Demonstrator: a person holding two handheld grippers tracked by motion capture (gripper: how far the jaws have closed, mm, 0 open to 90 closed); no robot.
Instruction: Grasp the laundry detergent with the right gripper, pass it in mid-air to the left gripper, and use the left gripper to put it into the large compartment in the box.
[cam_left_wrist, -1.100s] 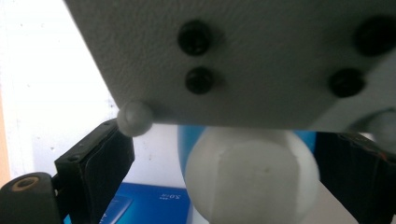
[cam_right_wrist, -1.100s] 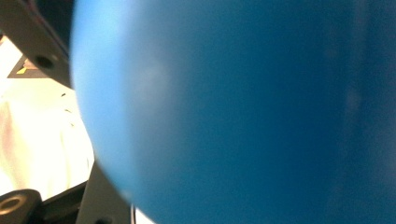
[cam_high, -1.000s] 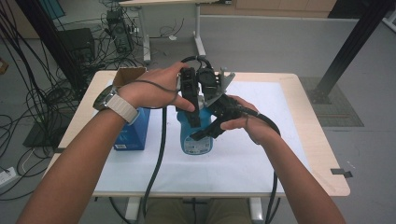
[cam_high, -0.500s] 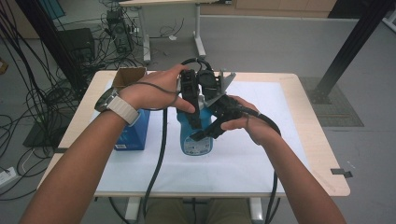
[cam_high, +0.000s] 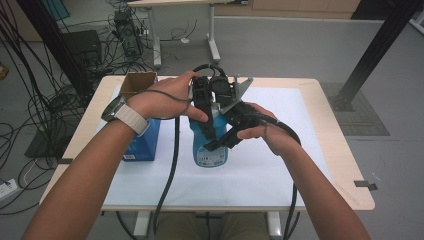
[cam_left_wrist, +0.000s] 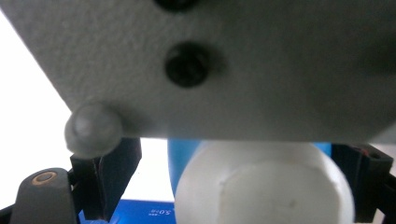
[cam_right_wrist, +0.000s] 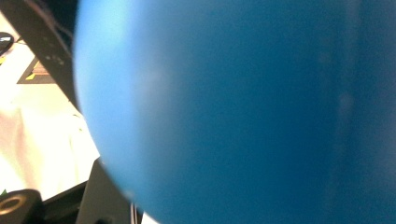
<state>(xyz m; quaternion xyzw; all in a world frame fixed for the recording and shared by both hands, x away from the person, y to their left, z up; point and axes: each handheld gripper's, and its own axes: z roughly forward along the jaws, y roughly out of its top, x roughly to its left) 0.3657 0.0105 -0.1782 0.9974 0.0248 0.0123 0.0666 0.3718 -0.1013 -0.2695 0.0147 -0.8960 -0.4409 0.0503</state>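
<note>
Fingers on the right gripper (cam_high: 220, 145) press against the blue bottle's (cam_high: 210, 150) body; whether they pinch it, I cannot tell. Left gripper (cam_high: 206, 120) straddles the white cap (cam_left_wrist: 261, 186), grip also unclear. Opposed twisting could tip the bottle standing mid-table. One bottle, one blue box (cam_high: 145, 142), one cardboard box (cam_high: 139, 82) behind.

Cardboard box (cam_high: 138, 82) beside blue carton (cam_high: 145, 145)
</note>
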